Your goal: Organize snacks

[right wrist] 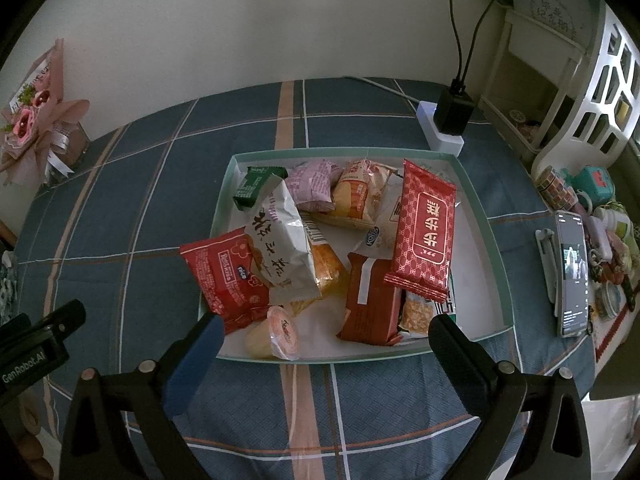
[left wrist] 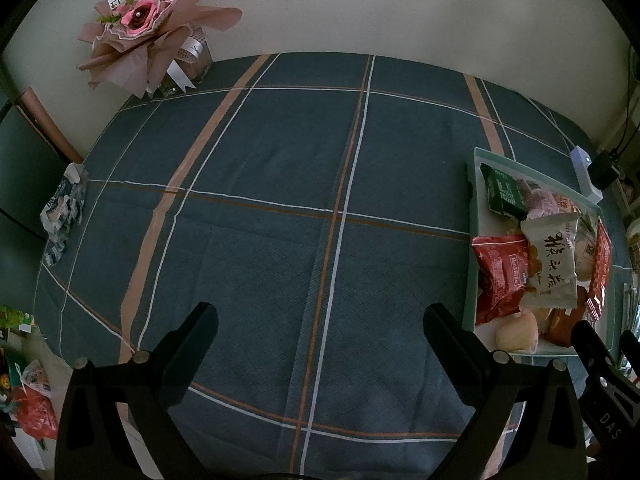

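A shallow pale-green tray (right wrist: 486, 216) on the blue plaid tablecloth holds several snack packets: a red patterned bar (right wrist: 424, 232), a white packet with black characters (right wrist: 284, 248), a red rice-cracker bag (right wrist: 224, 276), a green packet (right wrist: 256, 186), a pink packet (right wrist: 314, 186) and a jelly cup (right wrist: 276, 334). My right gripper (right wrist: 326, 332) stands open at the tray's near edge, nothing between its fingers. In the left wrist view the tray (left wrist: 472, 216) lies at the right. My left gripper (left wrist: 320, 324) hangs open over bare cloth.
A pink paper bouquet (left wrist: 152, 28) stands at the far left corner. A crumpled wrapper (left wrist: 64, 212) lies at the left table edge. A white power strip with a black charger (right wrist: 450, 120) sits behind the tray. A phone on a stand (right wrist: 574, 276) and clutter fill the right side.
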A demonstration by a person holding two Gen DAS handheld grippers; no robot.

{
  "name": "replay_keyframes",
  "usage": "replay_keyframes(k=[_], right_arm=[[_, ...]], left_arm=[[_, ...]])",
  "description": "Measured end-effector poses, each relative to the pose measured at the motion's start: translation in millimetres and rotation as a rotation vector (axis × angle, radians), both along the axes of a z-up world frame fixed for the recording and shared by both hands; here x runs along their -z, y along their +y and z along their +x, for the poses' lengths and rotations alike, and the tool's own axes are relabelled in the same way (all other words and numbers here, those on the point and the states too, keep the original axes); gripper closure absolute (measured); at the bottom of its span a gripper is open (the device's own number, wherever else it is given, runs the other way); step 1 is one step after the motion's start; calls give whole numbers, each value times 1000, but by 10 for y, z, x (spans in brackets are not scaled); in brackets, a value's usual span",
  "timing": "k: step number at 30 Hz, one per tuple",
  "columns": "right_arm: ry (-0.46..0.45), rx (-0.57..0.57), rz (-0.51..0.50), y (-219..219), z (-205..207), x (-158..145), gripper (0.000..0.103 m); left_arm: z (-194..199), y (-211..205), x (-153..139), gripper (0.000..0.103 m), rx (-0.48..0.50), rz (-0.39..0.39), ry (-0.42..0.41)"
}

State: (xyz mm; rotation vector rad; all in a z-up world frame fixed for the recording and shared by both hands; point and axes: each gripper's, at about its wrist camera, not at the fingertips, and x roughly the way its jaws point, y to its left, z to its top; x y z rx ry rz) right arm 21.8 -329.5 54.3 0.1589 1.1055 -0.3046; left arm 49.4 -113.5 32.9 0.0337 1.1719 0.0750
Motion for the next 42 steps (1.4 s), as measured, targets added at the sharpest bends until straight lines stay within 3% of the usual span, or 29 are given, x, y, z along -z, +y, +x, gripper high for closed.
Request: replay_keyframes(k=[42], right_arm=[[8,0,7,-44,10,32,0]], left_arm=[[-5,-2,8,1,-1,-18,4]])
